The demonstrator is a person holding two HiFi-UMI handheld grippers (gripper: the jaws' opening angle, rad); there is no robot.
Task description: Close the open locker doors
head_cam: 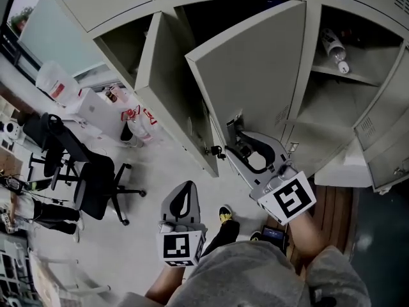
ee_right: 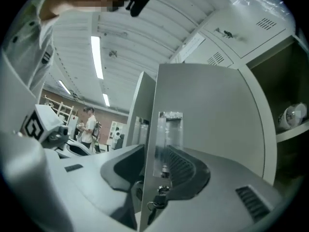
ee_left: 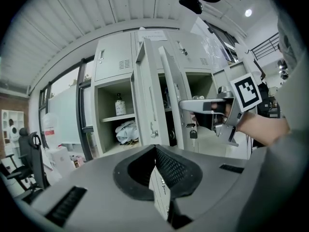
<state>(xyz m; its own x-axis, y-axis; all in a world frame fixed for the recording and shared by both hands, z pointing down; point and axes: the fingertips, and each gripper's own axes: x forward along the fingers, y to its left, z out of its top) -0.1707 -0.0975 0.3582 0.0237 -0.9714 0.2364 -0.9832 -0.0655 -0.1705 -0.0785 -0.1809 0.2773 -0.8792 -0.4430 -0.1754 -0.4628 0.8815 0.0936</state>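
With right gripper (head_cam: 234,133) pinching the door (head_cam: 255,69) edge by the lock (head_cam: 217,151), swing steadily until latched. Hold left gripper (head_cam: 189,186), pressed together and empty, clear.

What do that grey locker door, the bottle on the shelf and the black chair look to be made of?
The locker door is likely painted sheet steel: thin, flat, matt grey, with a folded edge. The bottle is probably plastic: pale and translucent-looking, with a label. The chair looks like black fabric or mesh on a dark base; it is too small to tell more.
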